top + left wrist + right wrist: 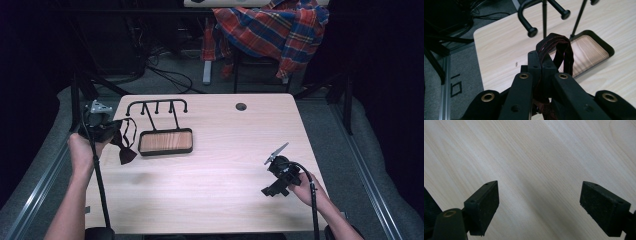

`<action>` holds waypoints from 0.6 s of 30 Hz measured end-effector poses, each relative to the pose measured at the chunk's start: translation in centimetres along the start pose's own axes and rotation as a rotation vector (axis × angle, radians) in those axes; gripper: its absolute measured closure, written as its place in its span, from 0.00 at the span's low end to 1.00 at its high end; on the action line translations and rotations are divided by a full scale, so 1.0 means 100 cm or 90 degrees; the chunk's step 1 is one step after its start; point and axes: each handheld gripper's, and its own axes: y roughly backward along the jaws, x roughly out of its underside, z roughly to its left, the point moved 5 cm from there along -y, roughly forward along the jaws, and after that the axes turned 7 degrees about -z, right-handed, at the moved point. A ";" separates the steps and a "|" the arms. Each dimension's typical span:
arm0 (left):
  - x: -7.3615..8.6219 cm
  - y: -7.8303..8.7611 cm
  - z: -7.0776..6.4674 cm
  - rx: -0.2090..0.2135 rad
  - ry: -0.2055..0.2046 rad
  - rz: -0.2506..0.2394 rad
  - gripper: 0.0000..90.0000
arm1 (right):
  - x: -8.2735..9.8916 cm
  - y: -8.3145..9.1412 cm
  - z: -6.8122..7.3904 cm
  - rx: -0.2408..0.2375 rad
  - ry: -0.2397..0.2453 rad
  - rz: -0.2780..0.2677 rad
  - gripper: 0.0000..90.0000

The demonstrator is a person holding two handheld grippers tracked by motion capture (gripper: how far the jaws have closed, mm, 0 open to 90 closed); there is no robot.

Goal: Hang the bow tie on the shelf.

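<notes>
1. While the dark strap is being held up at the left edge of the table, it is being pinched by the left gripper, whose jaws are closed tight on it; in the left gripper view a loop of the strap is being pushed up just past the jaw tips.
2. Just beside it, the black hook rack is being left bare: nothing is hanging on any of its knobbed hooks, so the hanging is judged as not yet done.
3. Below the rack, the wood-lined tray is lying flat on the table, and the lower end of the strap is dangling near its left rim without being seen to touch it.
4. Farther right, the right gripper is being held low over bare tabletop, well apart from the strap; its jaws are being kept wide open, with nothing between its pads.
5. What is left, by this reading, is the loop being brought over a hook and let go.
</notes>
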 end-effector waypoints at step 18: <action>-0.018 -0.012 0.006 -0.016 -0.004 0.003 0.99 | 0.000 -0.001 0.001 -0.006 -0.004 -0.010 0.17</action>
